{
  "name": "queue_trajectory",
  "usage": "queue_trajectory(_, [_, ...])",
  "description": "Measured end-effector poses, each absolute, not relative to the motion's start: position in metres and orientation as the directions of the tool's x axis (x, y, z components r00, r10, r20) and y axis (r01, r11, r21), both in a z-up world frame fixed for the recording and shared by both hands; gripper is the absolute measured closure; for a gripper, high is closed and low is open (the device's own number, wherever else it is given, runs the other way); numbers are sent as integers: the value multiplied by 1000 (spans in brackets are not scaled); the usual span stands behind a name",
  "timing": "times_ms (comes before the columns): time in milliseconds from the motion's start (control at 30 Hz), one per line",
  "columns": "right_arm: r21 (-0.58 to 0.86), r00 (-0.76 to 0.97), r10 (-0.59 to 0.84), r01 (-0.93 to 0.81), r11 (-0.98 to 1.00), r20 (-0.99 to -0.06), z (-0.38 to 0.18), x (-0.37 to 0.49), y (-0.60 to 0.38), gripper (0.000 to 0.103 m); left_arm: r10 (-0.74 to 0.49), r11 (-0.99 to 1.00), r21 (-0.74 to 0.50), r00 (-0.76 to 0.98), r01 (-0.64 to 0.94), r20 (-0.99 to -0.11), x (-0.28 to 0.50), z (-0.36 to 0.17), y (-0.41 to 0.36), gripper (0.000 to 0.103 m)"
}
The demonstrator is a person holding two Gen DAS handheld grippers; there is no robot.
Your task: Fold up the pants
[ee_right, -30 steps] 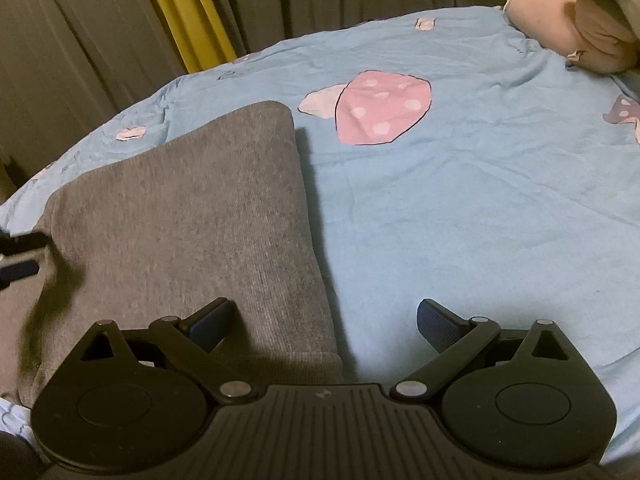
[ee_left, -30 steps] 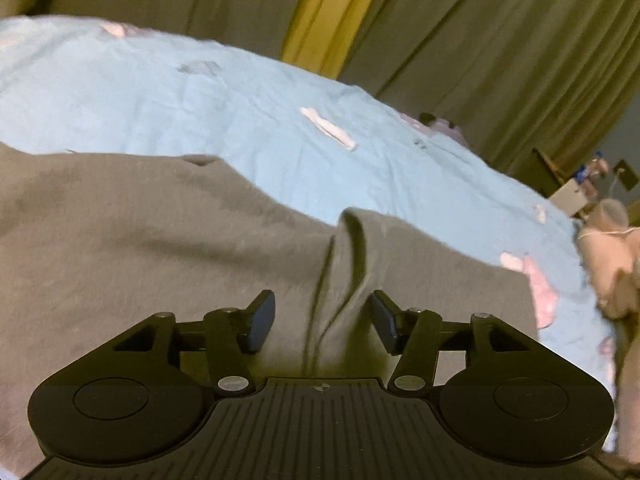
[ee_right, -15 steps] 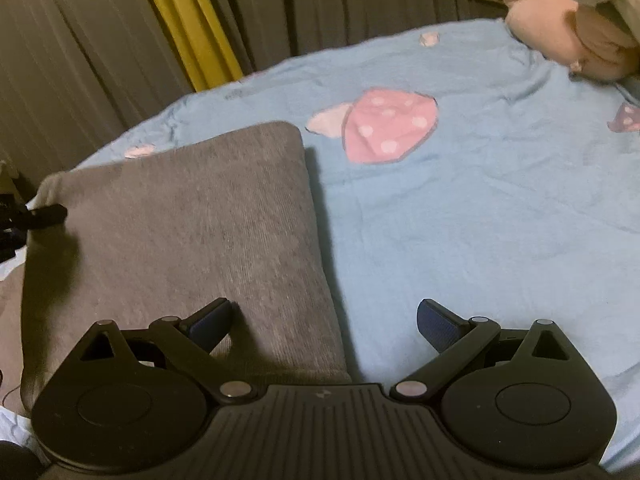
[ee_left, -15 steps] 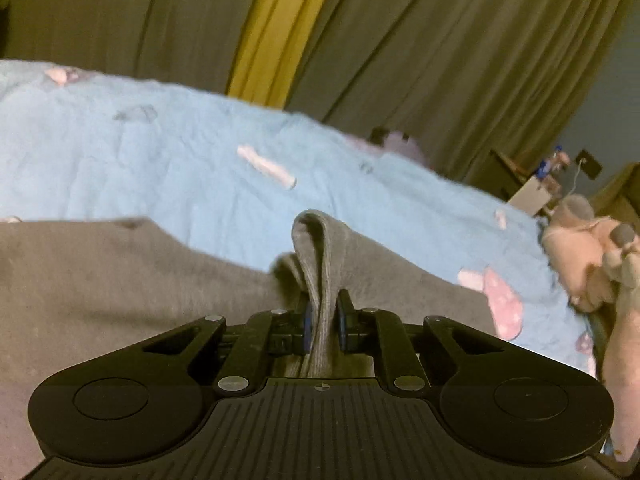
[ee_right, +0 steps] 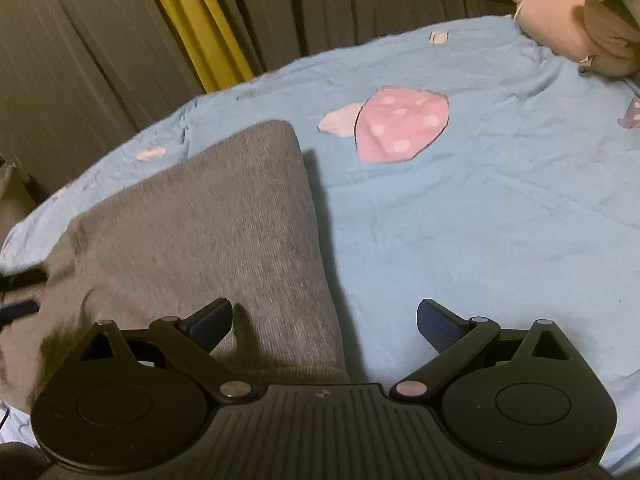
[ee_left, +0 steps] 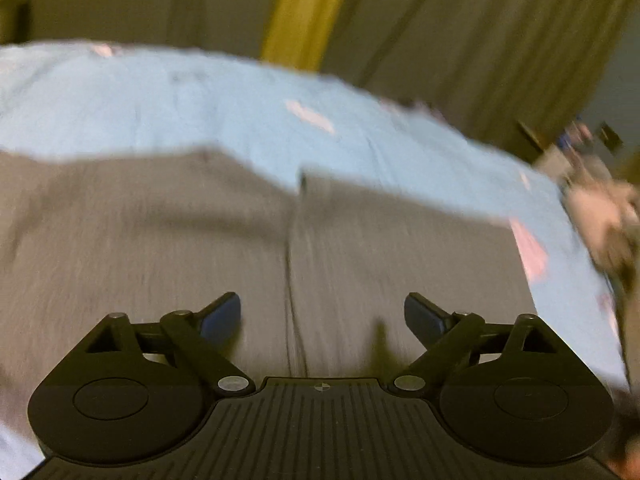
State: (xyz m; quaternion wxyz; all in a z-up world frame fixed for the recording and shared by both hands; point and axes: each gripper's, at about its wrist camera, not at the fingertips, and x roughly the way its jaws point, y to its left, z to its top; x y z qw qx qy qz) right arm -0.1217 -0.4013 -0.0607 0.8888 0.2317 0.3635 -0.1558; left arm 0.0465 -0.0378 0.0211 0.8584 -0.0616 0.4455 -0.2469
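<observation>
Left wrist view, motion-blurred. Left tongs (ee_left: 322, 314) are spread wide and opening, nothing pinched; the grey fabric lies beneath the gap, not pressed by either pad. Grey pants (ee_left: 200, 248) are spread flat on the bed's blue sheet (ee_left: 160, 108), filling the lower half of the view. A seam or fold line runs up the cloth from between the fingers toward the far edge, where a small notch shows between 2 sections of fabric.

Right wrist view, sharp. Right tongs (ee_right: 324, 320) are spread wide, holding nothing. Its left finger hangs over the near end of the pants (ee_right: 208, 232); its right finger hangs over bare sheet (ee_right: 460, 232). Here the pants look like a folded grey slab with a rounded far corner and a straight right edge that casts a shadow on the sheet. A ribbed band lies at the near edge, just ahead of the tongs' body.

A pink polka-dot mushroom print (ee_right: 400, 128) sits on the sheet beyond the pants' far corner, apart from them. A pink plush toy (ee_right: 576, 32) rests at the sheet's far right corner. Olive-grey curtains (ee_right: 100, 40) with 1 yellow strip (ee_right: 200, 28) hang behind the bed. At the left edge of the right wrist view, 2 dark finger-like shapes (ee_right: 20, 292) lie beside the pants; too little shows to name them.
</observation>
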Motion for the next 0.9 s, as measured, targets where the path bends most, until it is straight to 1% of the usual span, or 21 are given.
queue_trajectory(33, [290,680,-110,446,847,-725,-62,-120,-401,4,-492,861,-352,427,367,-759,40,15,-33,12])
queue_trajectory(100, [285,683,-111,439,852,-722,-60,-121,-398,4,-500,856,-389,353,339,-791,35,-1,-28,21])
queue_trajectory(133, [283,690,-113,434,855,-715,-59,-122,-396,4,-504,854,-405,328,326,-799,32,-9,-27,29])
queue_trajectory(200, [272,700,-122,424,864,-704,-56,-125,-393,4,-509,853,-408,345,325,-789,28,-12,-26,30])
queue_trajectory(233, [266,701,-126,422,867,-702,-55,-125,-391,4,-516,848,-410,349,334,-782,27,-11,-28,42])
queue_trajectory(267, [258,702,-132,421,870,-700,-55,-125,-390,4,-524,843,-421,337,335,-782,27,-10,-31,63])
queue_trajectory(300, [250,702,-139,420,872,-698,-54,-125,-389,4,-532,839,-437,317,326,-785,30,-12,-32,72])
queue_trajectory(400, [232,708,-155,418,878,-689,-52,-127,-386,4,-523,846,-438,315,303,-792,29,-17,-32,81])
queue_trajectory(433, [229,715,-160,415,880,-681,-50,-128,-385,4,-524,845,-436,323,309,-788,28,-15,-30,86])
queue_trajectory(533, [231,752,-162,389,892,-638,-43,-136,-380,4,-538,839,-442,360,318,-763,24,-5,-22,88])
queue_trajectory(600, [217,756,-155,367,905,-636,-42,-135,-377,4,-532,844,-439,376,307,-759,23,-2,-14,89])
queue_trajectory(633, [203,745,-149,358,911,-650,-44,-133,-375,4,-519,853,-439,371,283,-770,25,-4,-11,89])
queue_trajectory(700, [146,676,-139,347,926,-724,-54,-121,-368,4,-514,857,-455,330,243,-792,30,-18,-7,88])
queue_trajectory(733, [118,651,-150,349,930,-744,-57,-117,-366,4,-521,853,-470,320,225,-792,31,-24,-5,86])
queue_trajectory(767, [99,646,-163,349,932,-746,-57,-115,-364,4,-526,851,-478,327,219,-785,31,-25,-2,80])
queue_trajectory(800, [92,660,-177,351,932,-730,-54,-117,-362,4,-526,851,-481,343,213,-778,31,-22,0,77])
queue_trajectory(833, [90,695,-196,352,932,-692,-48,-123,-358,4,-519,855,-476,374,209,-769,29,-17,3,68])
queue_trajectory(867, [95,733,-209,349,932,-647,-42,-130,-355,4,-501,864,-463,416,196,-759,27,-12,9,54])
queue_trajectory(900, [107,780,-211,334,936,-589,-35,-139,-351,4,-488,869,-460,462,180,-741,24,-7,17,45])
